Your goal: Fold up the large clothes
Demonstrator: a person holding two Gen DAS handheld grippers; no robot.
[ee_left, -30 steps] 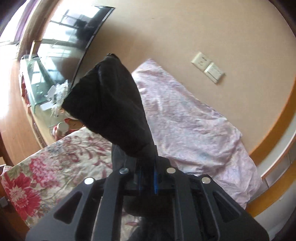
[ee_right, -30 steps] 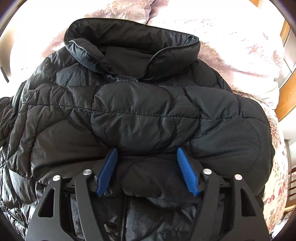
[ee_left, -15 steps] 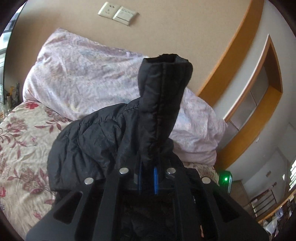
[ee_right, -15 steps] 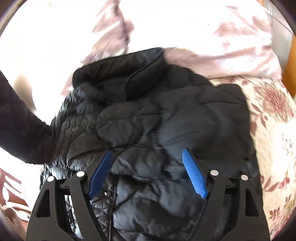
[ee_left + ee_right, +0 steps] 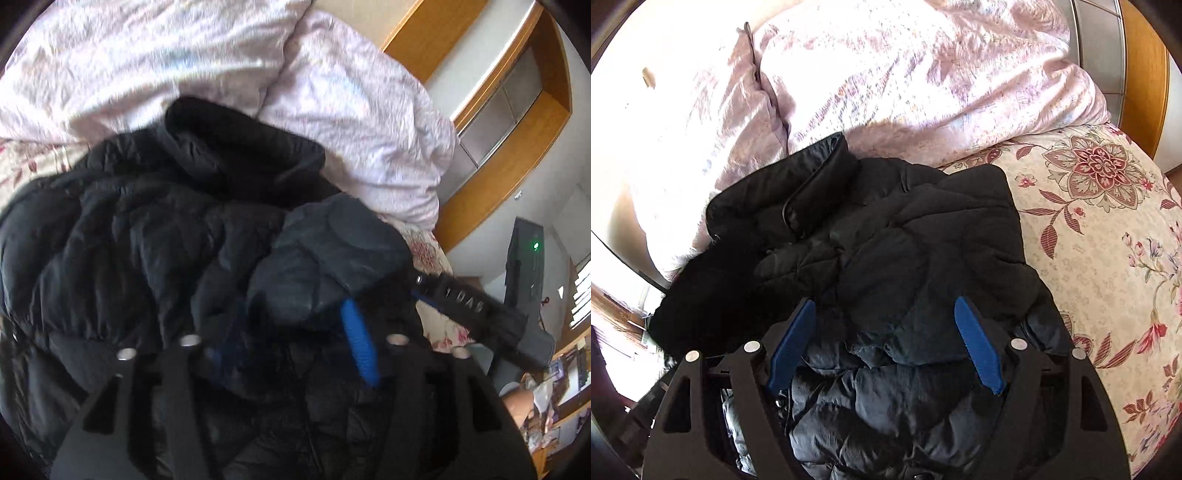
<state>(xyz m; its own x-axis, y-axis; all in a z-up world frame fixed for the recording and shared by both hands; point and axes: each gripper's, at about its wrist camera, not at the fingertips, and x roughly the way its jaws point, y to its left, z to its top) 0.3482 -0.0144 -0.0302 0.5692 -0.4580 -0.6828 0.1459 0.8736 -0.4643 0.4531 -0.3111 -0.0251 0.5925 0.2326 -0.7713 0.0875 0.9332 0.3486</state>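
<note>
Sleeve now dropped across the jacket [image 5: 147, 236], left claw [image 5: 291, 354] just opening, nothing pinched. Jacket lies on the bed [image 5: 1108, 229], collar toward the pillows [image 5: 886, 74], beneath both claws; right claw [image 5: 886, 347] gapes, empty.

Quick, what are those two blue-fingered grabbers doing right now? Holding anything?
Left gripper: jaws have just been opening; black puffy quilted jacket lies loose between them.
Right gripper: open over the jacket, holding nothing.
</note>
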